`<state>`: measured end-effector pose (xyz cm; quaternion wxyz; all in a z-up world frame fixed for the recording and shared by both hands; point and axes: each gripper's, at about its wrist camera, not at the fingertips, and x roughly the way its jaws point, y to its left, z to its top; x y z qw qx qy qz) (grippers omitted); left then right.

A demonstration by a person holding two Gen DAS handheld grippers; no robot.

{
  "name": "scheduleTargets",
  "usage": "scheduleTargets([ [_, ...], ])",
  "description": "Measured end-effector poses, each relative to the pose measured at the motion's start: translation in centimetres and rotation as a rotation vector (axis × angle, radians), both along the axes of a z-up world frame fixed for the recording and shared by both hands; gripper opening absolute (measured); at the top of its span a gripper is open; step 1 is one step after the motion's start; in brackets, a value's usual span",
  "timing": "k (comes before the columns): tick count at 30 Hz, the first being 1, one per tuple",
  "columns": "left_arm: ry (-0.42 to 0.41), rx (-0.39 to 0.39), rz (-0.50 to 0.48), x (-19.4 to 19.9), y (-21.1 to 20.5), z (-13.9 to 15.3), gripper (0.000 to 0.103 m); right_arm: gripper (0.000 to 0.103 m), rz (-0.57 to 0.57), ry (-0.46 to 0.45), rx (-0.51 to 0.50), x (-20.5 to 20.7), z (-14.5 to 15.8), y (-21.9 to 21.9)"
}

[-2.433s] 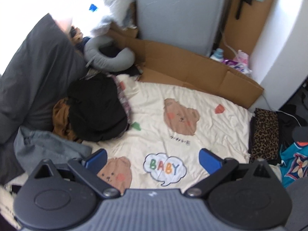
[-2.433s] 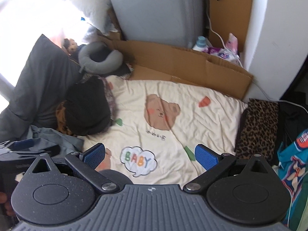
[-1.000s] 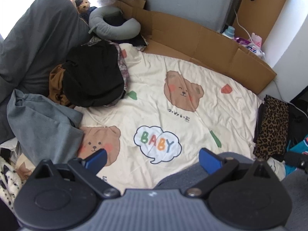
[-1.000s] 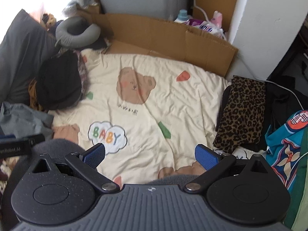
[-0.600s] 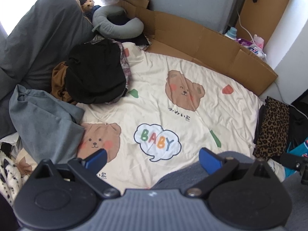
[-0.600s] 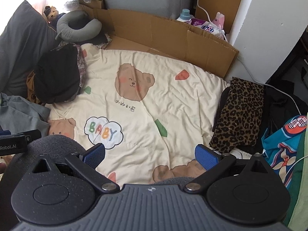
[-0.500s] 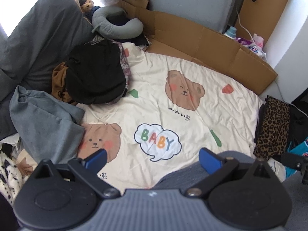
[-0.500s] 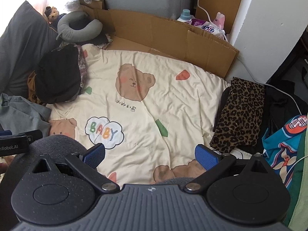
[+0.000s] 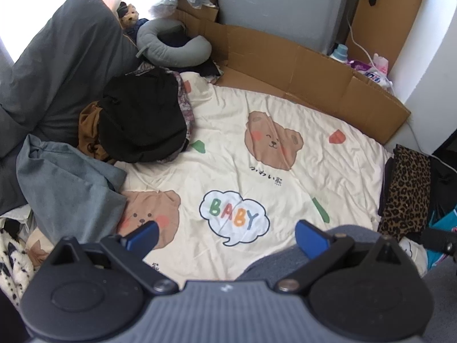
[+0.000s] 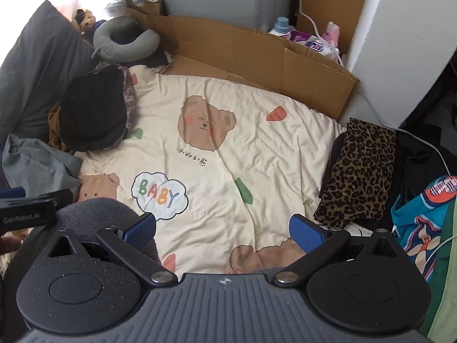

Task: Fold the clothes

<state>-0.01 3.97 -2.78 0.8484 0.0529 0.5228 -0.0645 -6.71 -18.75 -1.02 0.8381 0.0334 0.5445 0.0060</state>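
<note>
A cream blanket (image 9: 285,188) printed with brown bear faces and a "BABY" speech bubble (image 9: 234,217) filled the middle of both views, spread flat with light wrinkles. Behind it, across the upper part of each frame, ran a low wall of flattened cardboard (image 9: 300,65), with a tall grey panel (image 9: 280,8) standing behind that.

At the left edge of the left wrist view, a large dark grey pillow (image 9: 57,65) leaned at an angle. The clothes lay in a heap just below and right of it, on the blanket's left border: a black garment (image 9: 142,120) on top, touching a mustard-brown piece (image 9: 88,131) on its left, and a crumpled blue-grey garment (image 9: 68,188) lower down in the left of the frame. At the right edge of the blanket, a folded leopard-print garment (image 10: 360,171) lay in the right of the right wrist view, with a teal patterned cloth (image 10: 420,223) beside it near the lower right corner.

A grey U-shaped neck pillow (image 9: 171,48) sat in the upper left, above the black garment.

The left gripper (image 9: 225,235) hung over the blanket's near edge at the bottom of its view, blue-padded jaws spread wide, nothing between them. The right gripper (image 10: 224,228) hung likewise at the bottom of its view, jaws spread wide and empty. Neither touched any garment.
</note>
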Motion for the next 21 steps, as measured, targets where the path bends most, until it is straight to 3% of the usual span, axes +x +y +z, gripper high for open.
scheduleTargets([
  [21, -0.025, -0.008, -0.008, 0.43, 0.26, -0.27, 0.102, 0.102, 0.018, 0.024, 0.009, 0.73, -0.09, 0.35],
])
